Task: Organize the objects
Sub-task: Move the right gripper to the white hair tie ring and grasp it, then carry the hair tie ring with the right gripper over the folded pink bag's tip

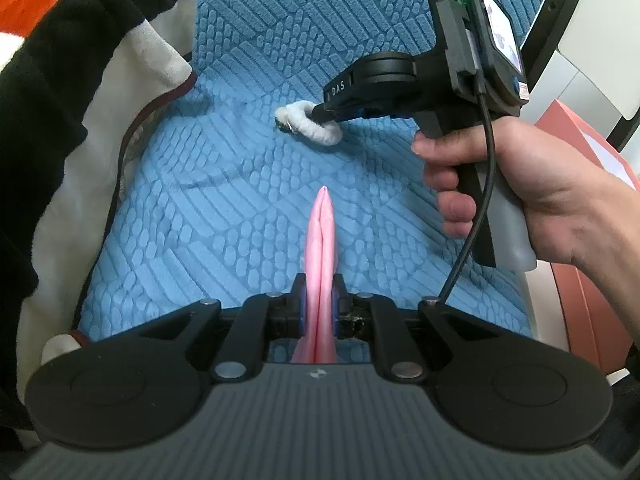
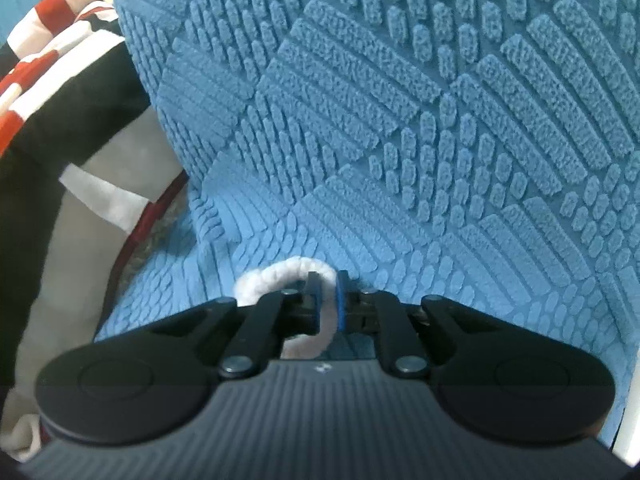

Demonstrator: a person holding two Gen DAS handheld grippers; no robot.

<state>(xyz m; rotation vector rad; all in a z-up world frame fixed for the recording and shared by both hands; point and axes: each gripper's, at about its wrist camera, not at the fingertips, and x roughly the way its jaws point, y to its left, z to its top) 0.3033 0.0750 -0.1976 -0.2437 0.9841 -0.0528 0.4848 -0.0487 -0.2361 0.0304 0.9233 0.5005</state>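
Note:
A folded pink cloth [image 1: 322,240] stands upright between the jaws of my left gripper [image 1: 320,292], which is shut on it above the blue textured cover [image 1: 224,208]. Further back on that cover lies a white fluffy ring [image 1: 316,123], a scrunchie with a dark speck at its left end. My right gripper [image 1: 326,117], held by a person's hand [image 1: 520,184], reaches in from the right and pinches the ring's near side. In the right wrist view the white ring [image 2: 276,276] loops out left of the fingers, and my right gripper [image 2: 329,288] is shut on its band.
A black, white and red blanket [image 1: 72,112] is bunched along the left edge of the blue cover [image 2: 400,140]. A reddish box [image 1: 588,148] and white furniture stand at the right. The cover rises into a backrest behind the ring.

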